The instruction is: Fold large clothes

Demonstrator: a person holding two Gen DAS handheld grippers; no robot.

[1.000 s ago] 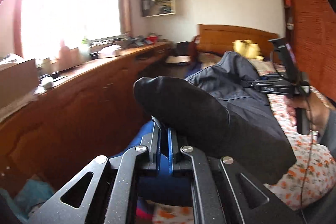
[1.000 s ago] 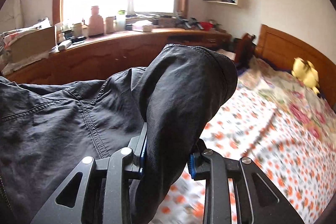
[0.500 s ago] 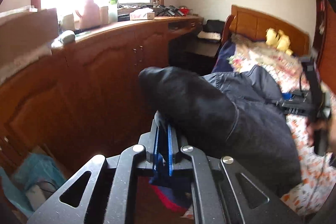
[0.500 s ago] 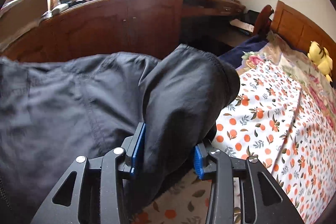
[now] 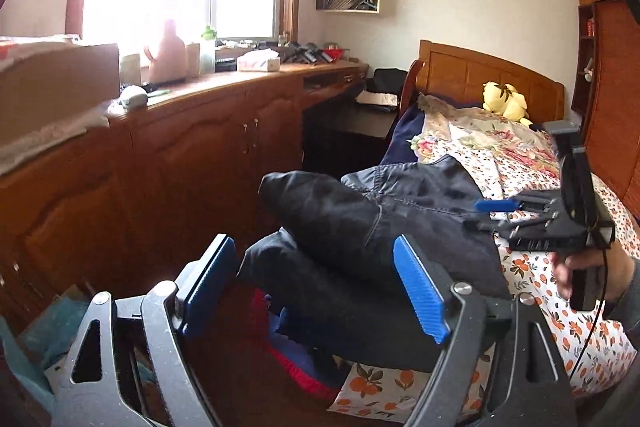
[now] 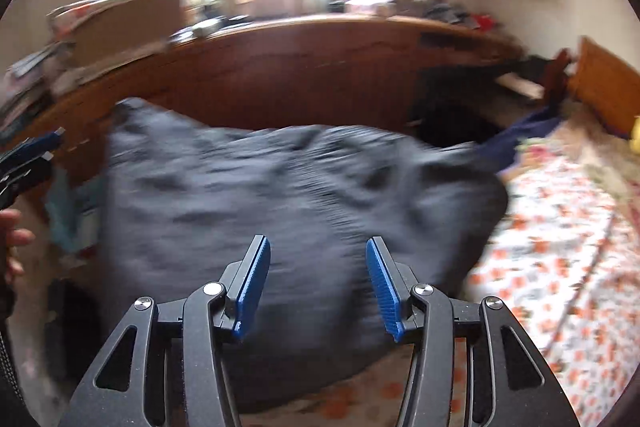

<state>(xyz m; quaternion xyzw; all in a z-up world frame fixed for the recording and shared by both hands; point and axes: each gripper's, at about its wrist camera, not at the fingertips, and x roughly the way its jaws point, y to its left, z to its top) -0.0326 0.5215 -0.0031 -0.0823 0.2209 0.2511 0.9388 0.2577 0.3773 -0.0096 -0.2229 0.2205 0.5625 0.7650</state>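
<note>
Dark garment (image 5: 400, 227) lying doubled over at the near corner of the bed (image 5: 580, 331), one thick fold stacked on another, part of it hanging past the mattress edge toward the floor. Probably laid there as a finished fold: upper layer draped back over the lower, rounded end pointing toward the wooden cabinet (image 5: 168, 171). Floral sheet showing beneath and to the right of the cloth.

Left gripper (image 5: 316, 291): jaws just opened, spread wide, with the lower fold of the garment lying between the blue pads (image 5: 418, 291) but not pinched; daylight on both sides of the cloth, so a let-go rather than a hold. Pointing down at a slant toward the bed edge.

Right gripper (image 6: 316, 287): jaws also just been opening, standing about half apart, pads clear of the fabric. Garment (image 6: 280, 207) spread just ahead of and under the fingertips, blurred in this view, so no telling whether cloth brushes a pad; nothing clamped, judging by the open gap. Seen from the left wrist view as the black tool (image 5: 560, 223) hovering at the right edge of the garment, held by a hand (image 5: 576, 271) lower down.

Both releases together suggest the fold has been set down and left to settle. Risk, as a judgement: overhanging portion heavy enough to drag the stack off the corner; likely worth a tug further onto the bed before the next fold.

Yellow plush (image 5: 504, 101) by the headboard, well apart from the work.
</note>
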